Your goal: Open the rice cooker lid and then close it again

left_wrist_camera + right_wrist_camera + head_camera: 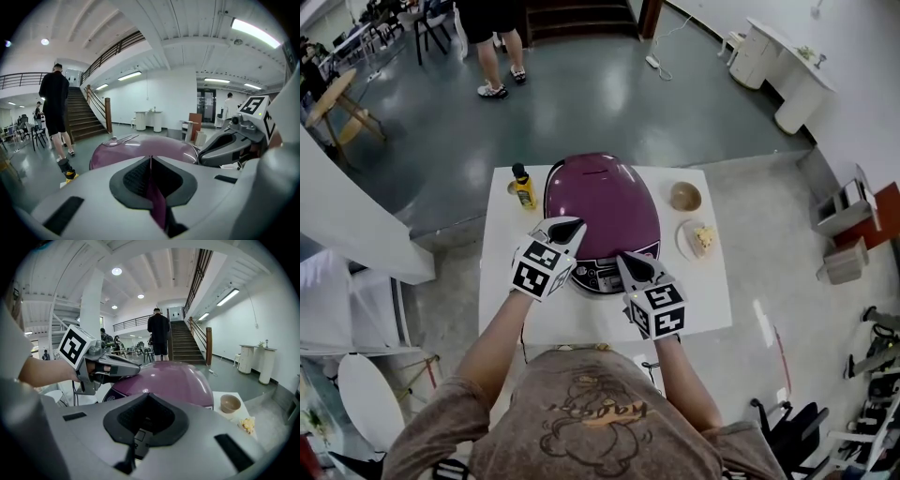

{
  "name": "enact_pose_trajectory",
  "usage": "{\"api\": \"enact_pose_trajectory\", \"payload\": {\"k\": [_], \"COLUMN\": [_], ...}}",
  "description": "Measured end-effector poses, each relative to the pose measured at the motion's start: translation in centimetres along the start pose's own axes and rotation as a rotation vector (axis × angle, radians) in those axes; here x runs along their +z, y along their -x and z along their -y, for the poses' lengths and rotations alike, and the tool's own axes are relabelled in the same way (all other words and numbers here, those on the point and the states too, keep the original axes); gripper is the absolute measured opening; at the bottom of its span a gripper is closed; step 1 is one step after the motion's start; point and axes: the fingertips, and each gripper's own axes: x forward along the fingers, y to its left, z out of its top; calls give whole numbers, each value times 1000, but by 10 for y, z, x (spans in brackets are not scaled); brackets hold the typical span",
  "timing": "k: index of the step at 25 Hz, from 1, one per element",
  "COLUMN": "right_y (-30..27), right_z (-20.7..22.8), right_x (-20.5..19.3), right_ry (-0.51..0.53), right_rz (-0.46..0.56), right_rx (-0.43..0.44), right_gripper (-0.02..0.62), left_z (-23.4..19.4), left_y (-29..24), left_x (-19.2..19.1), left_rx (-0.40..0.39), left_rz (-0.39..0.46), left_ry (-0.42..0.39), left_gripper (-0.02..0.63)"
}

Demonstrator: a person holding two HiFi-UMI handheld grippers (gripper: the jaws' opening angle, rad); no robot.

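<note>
Left gripper (570,227) clenched and empty, closed rice cooker lid (605,192) just ahead and below; right gripper (630,261), likewise clenched, sits nearer the front control panel (598,275).

The rice cooker (602,202) fills the middle of the bench (712,300). A bottle (523,187) stands just beside its left rear. A bowl (685,196) and a plate (698,239) of food occupy the strip to its right. Bare bench lies open in front of it and at its front left. The air above the rear of its lid is open.
</note>
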Motion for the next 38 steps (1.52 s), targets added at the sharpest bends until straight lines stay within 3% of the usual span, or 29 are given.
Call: {"api": "enact_pose_trajectory", "payload": {"k": [5,12,16,38], "right_y": [0,1,1,2], "right_z": [-2,0,-1,0], "right_x": [-3,2,1,0], "right_ry": [30,-56,-54,-37], "right_rz": [-22,5,19,19], "right_rx": [-8,51,49,62], "right_gripper": [-3,-2,0,2], "left_z": [-1,0,-2,-25], "left_y": [2,2,3,32], "left_x": [4,7,9,104], "left_rx": [-5,-10,-7,-40], "left_rz": [-2,-10,-3,120], "left_ry": [6,-4,-7,-39], "left_gripper": [23,23,23,23]}}
